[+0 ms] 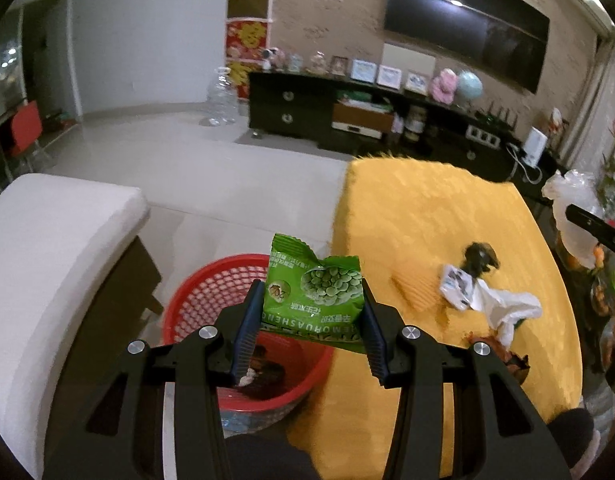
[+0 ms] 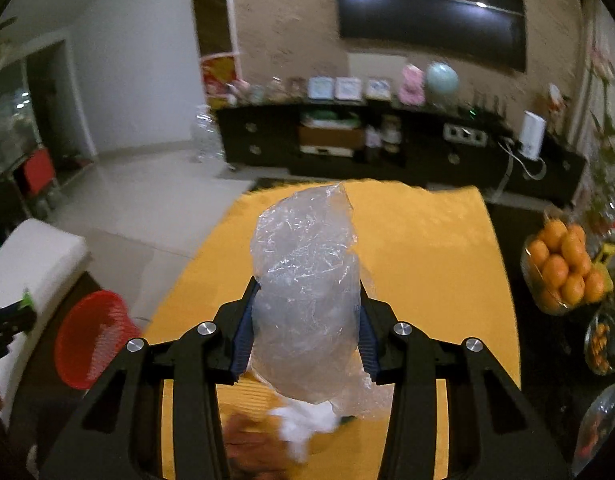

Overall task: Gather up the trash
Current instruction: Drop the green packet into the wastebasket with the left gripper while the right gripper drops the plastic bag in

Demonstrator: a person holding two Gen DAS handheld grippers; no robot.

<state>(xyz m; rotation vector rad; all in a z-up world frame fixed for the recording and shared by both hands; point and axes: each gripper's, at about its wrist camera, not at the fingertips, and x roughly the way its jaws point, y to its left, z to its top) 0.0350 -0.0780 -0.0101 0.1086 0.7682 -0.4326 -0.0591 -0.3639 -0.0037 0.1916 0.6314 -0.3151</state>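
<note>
My left gripper [image 1: 313, 320] is shut on a green snack packet [image 1: 315, 292] and holds it above the red mesh basket [image 1: 211, 292] on the floor, beside the yellow table [image 1: 447, 220]. The basket holds some dark scraps; it also shows in the right wrist view [image 2: 91, 336] at lower left. My right gripper [image 2: 305, 332] is shut on a crumpled clear plastic bag [image 2: 307, 288], held above the yellow table [image 2: 427, 248]. More trash lies on the table: white crumpled paper [image 1: 503, 304], a printed wrapper [image 1: 457, 284], a dark peel [image 1: 481, 258] and a brown scrap [image 1: 515, 360].
A white sofa arm [image 1: 55, 232] stands left of the basket. A bowl of oranges [image 2: 563, 268] and other dishes sit on the dark surface to the table's right. A black TV cabinet [image 1: 347, 116] lines the far wall.
</note>
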